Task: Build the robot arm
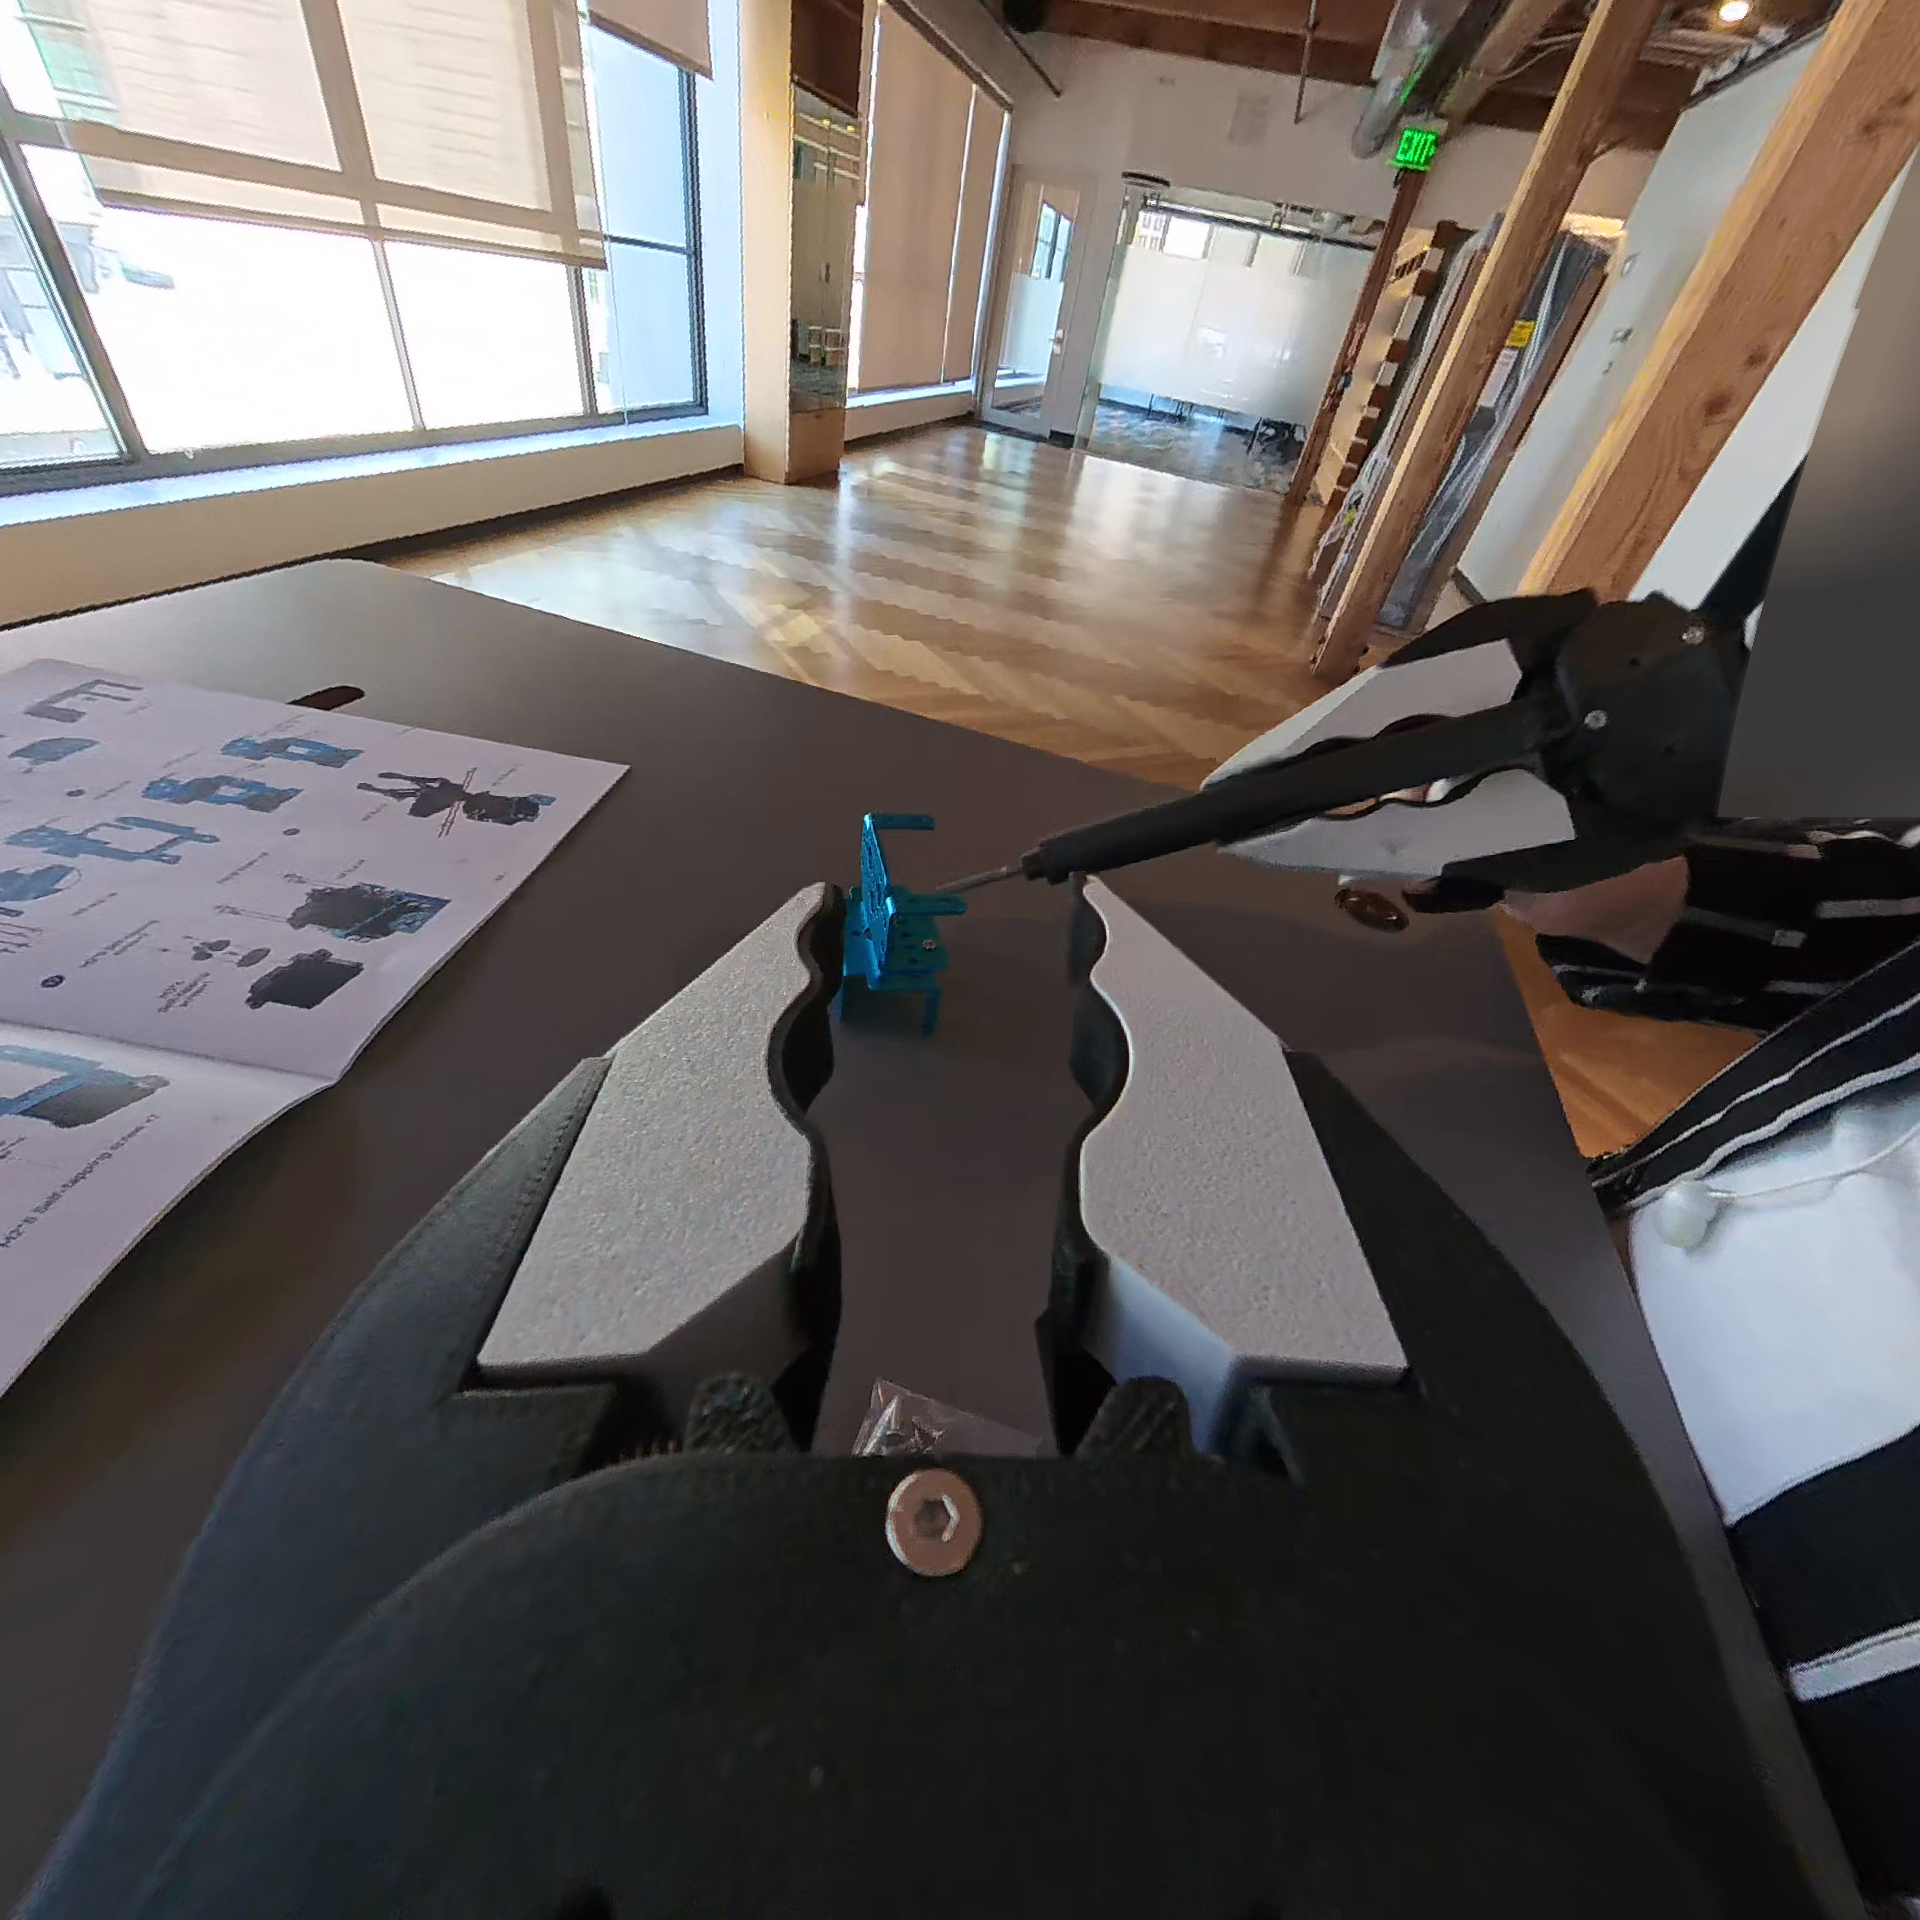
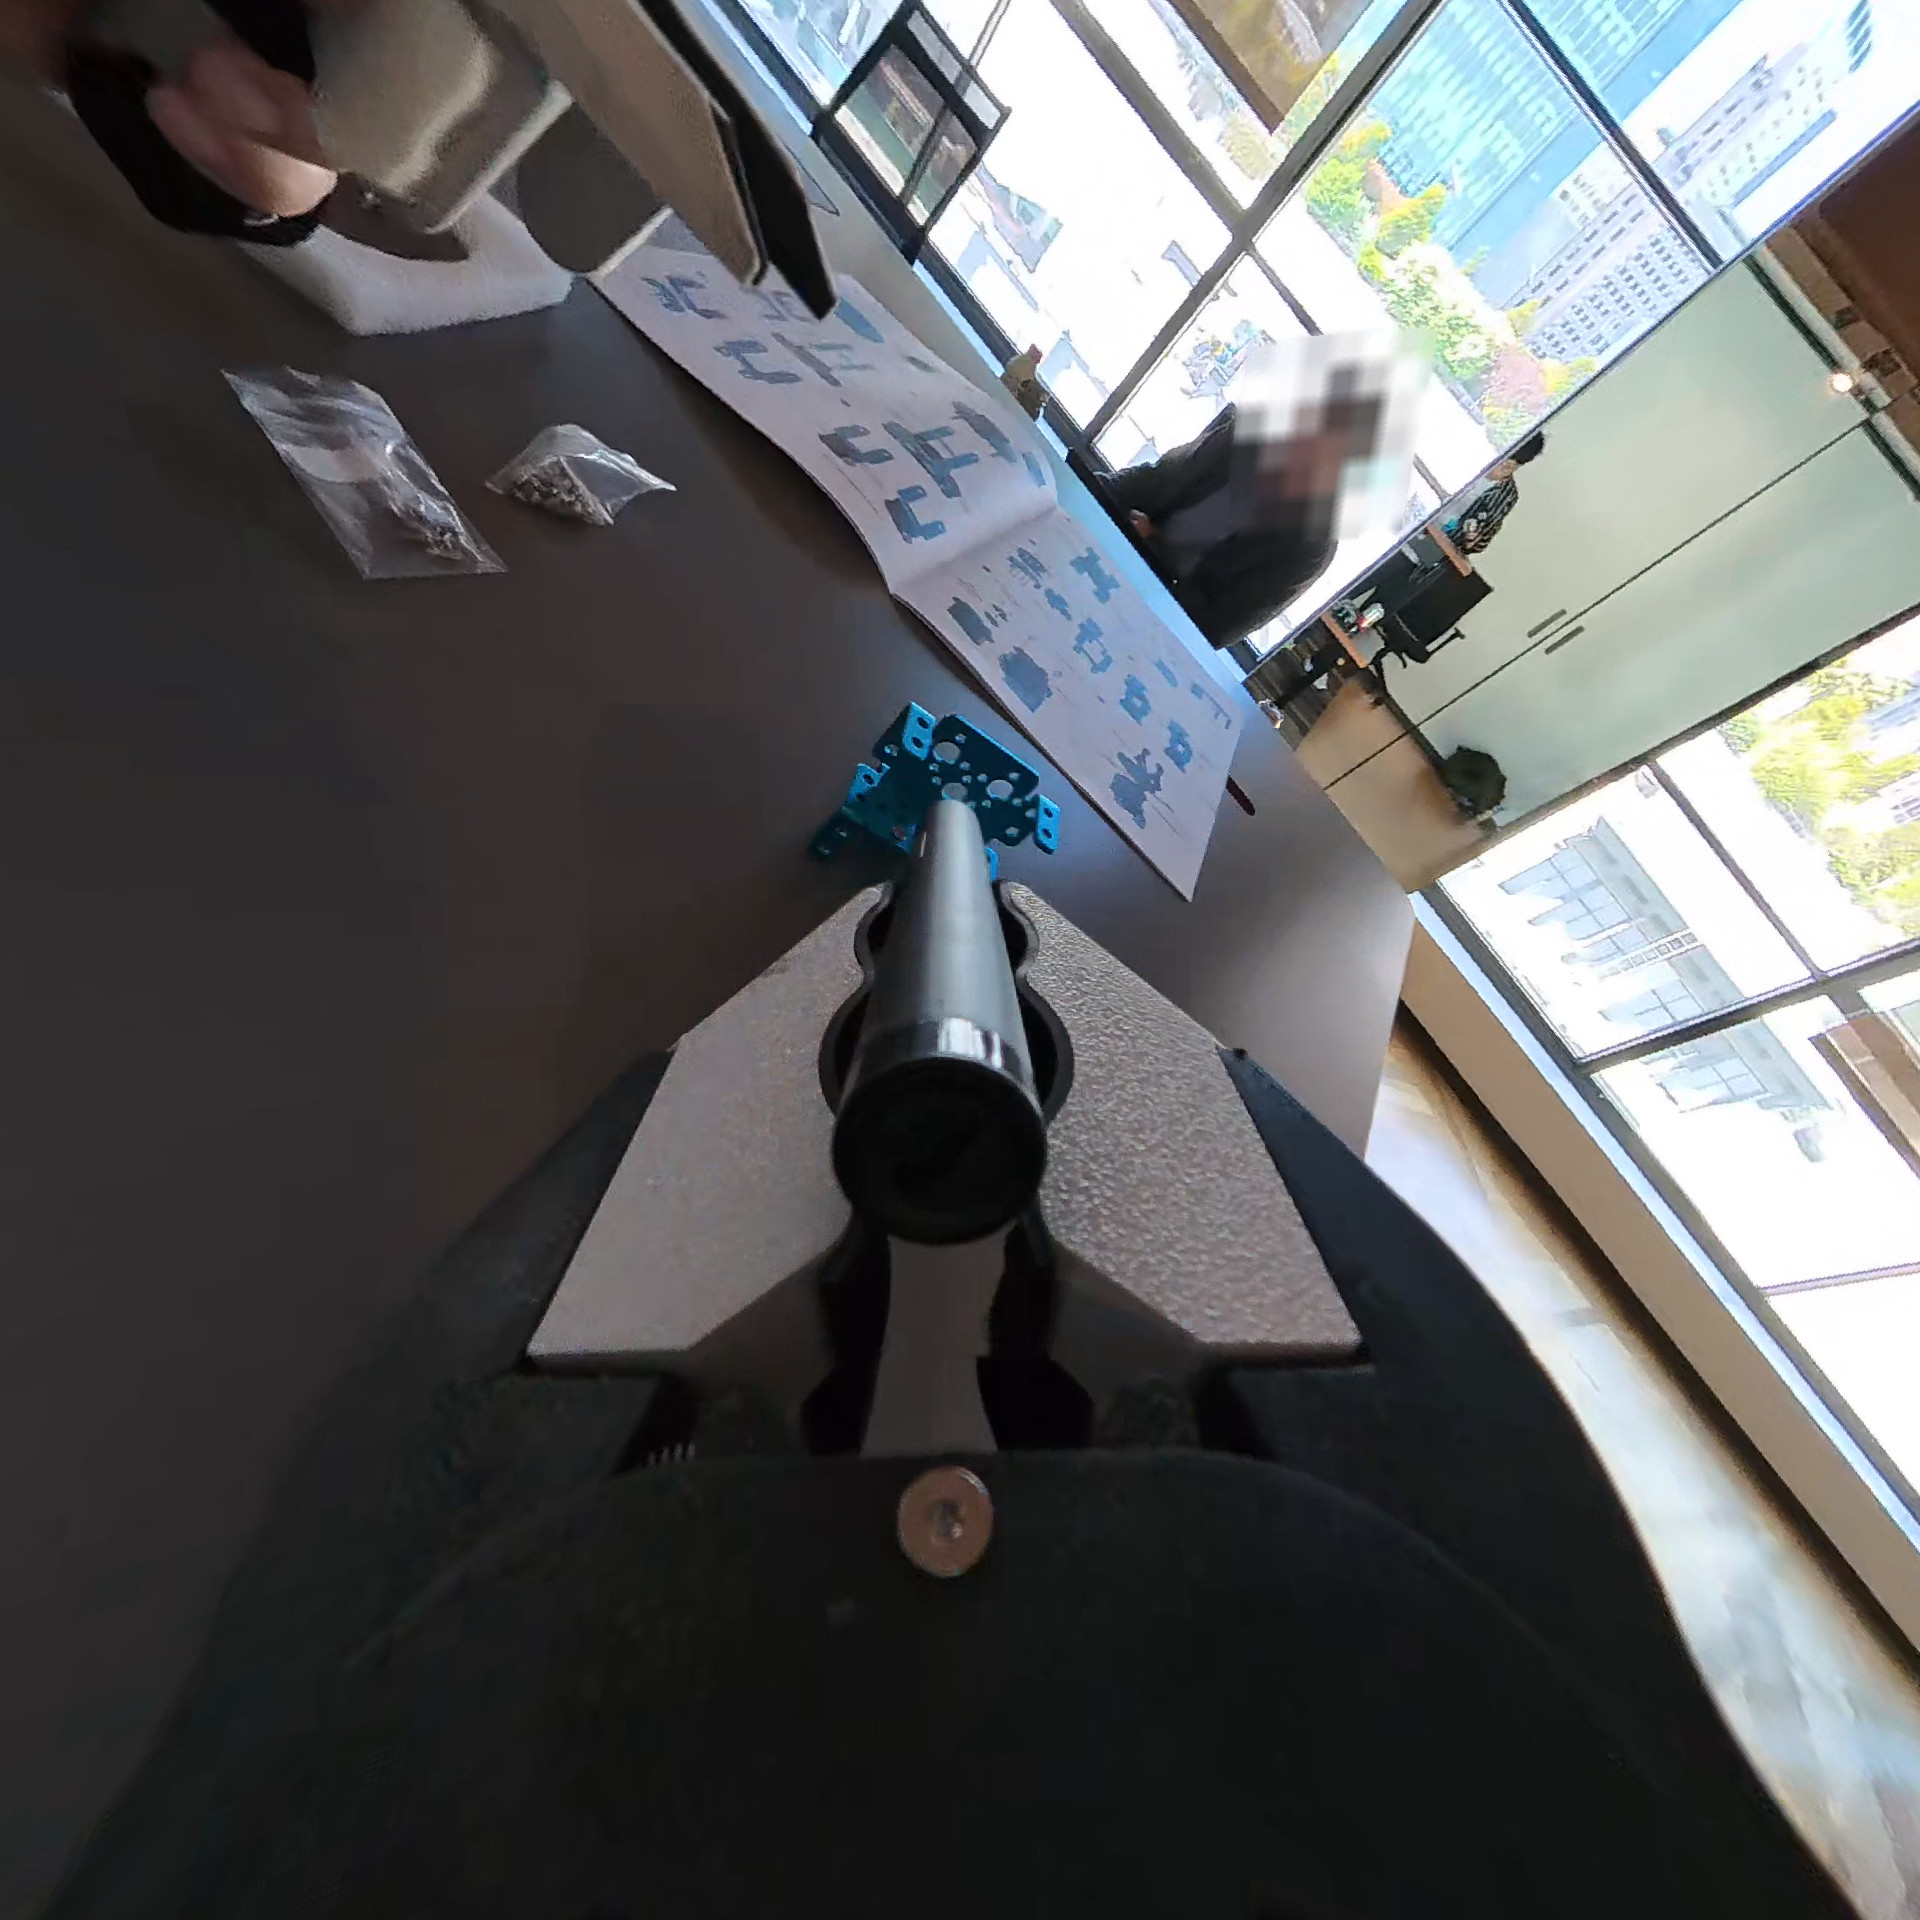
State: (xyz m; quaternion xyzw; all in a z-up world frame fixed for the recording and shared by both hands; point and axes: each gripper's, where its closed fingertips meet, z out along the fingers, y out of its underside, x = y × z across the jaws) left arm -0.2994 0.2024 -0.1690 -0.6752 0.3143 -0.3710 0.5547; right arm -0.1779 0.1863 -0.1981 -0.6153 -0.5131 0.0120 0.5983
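A small blue perforated metal bracket (image 1: 888, 925) stands on the dark table (image 1: 675, 707). My right gripper (image 1: 1221, 816) is shut on a black screwdriver (image 1: 1122, 842), whose tip touches the bracket. In the right wrist view the screwdriver (image 2: 951, 987) runs out between my right gripper's (image 2: 948, 899) fingers to the bracket (image 2: 935, 774). My left gripper (image 1: 956, 914) is open and empty, with the bracket just beyond its left fingertip. In the right wrist view my left gripper (image 2: 790, 291) hovers above the table, apart from the bracket.
An open instruction booklet (image 1: 260, 883) lies left of the bracket, also seen in the right wrist view (image 2: 935, 540). Two clear bags of screws (image 2: 364, 468) (image 2: 577, 478) and a white foam block (image 2: 416, 270) lie on the table. A person (image 2: 1226, 520) sits beyond the far edge. The tips of one gripper are about 15 centimeters away from the tips of the other.
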